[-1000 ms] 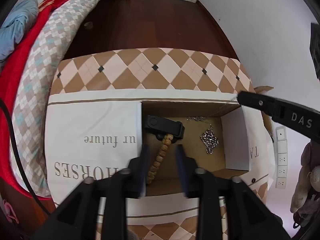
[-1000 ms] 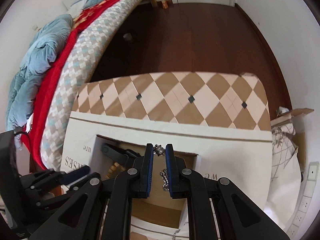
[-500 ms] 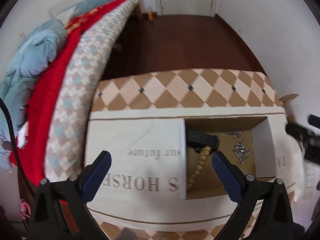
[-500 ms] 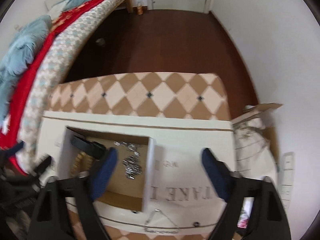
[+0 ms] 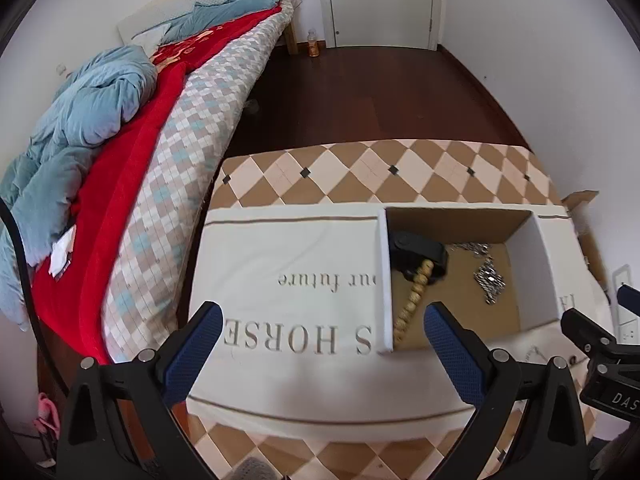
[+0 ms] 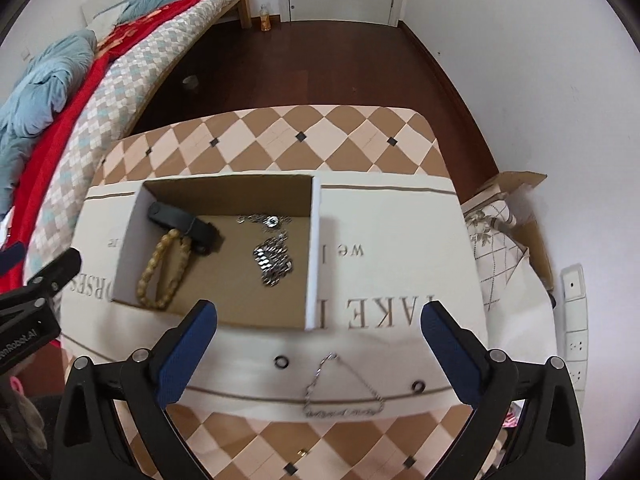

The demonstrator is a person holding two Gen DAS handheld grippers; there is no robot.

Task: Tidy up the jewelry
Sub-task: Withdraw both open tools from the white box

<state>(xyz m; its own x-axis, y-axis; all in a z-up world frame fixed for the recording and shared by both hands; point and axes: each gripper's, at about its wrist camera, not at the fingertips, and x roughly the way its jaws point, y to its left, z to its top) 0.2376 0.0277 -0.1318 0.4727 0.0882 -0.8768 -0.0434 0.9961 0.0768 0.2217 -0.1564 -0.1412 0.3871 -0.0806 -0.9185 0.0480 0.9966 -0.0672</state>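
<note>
A checkered table [image 6: 280, 136] beside a bed [image 5: 192, 112] carries a white cloth [image 6: 400, 224] and an open cardboard box [image 6: 316, 240]. The box holds a bead bracelet [image 6: 164, 268], its long axis running front to back, a black clip [image 6: 184, 222] and a silver chain [image 6: 274, 258]. A second chain [image 6: 340, 392] lies on the cloth between the fingers of the right gripper [image 6: 318, 340], which are spread wide and hold nothing. The left gripper [image 5: 320, 340] is likewise spread and holds nothing, with the box just beyond its right finger.

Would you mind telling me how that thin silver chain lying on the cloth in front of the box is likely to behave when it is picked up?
The thin silver chain lies in a loose loop, so it is probably floppy and would dangle. Its fine links suggest it is light. Lying flat on the cloth, it may slip from the right tongs.
</note>
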